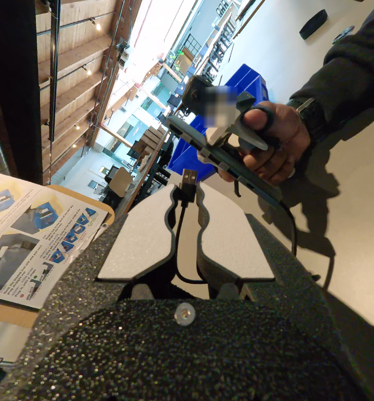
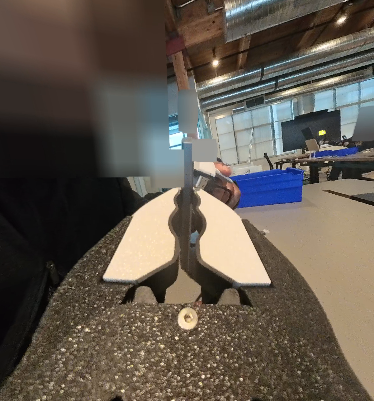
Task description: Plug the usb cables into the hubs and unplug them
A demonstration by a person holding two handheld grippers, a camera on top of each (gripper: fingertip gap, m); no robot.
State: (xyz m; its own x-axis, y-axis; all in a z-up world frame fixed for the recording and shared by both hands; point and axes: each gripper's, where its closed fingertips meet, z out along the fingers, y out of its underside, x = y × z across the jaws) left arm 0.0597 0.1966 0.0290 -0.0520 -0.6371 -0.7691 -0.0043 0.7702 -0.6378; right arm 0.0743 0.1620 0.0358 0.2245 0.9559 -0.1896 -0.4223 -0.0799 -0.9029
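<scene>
My left gripper (image 1: 186,191) is shut on a black USB plug (image 1: 190,176). Its metal end points forward and its thin black cable (image 1: 178,227) runs back between the fingers. A short gap ahead, my right gripper (image 1: 212,152) holds a long dark grey hub (image 1: 190,133) with its row of ports facing the plug. In the right wrist view the right gripper (image 2: 187,193) is shut on the hub (image 2: 187,169), seen edge-on and upright. The left gripper (image 2: 205,175) and its hand show just behind the hub. The hub's own cable (image 1: 294,234) hangs down.
A blue bin (image 2: 268,186) stands on the grey table (image 2: 311,238), and it also shows in the left wrist view (image 1: 246,84). A printed instruction sheet (image 1: 29,227) lies on a board at left. A black mat (image 2: 366,199) lies at right. The person's dark clothing (image 2: 51,217) fills the left. Left tips to right tips: about 4 centimeters.
</scene>
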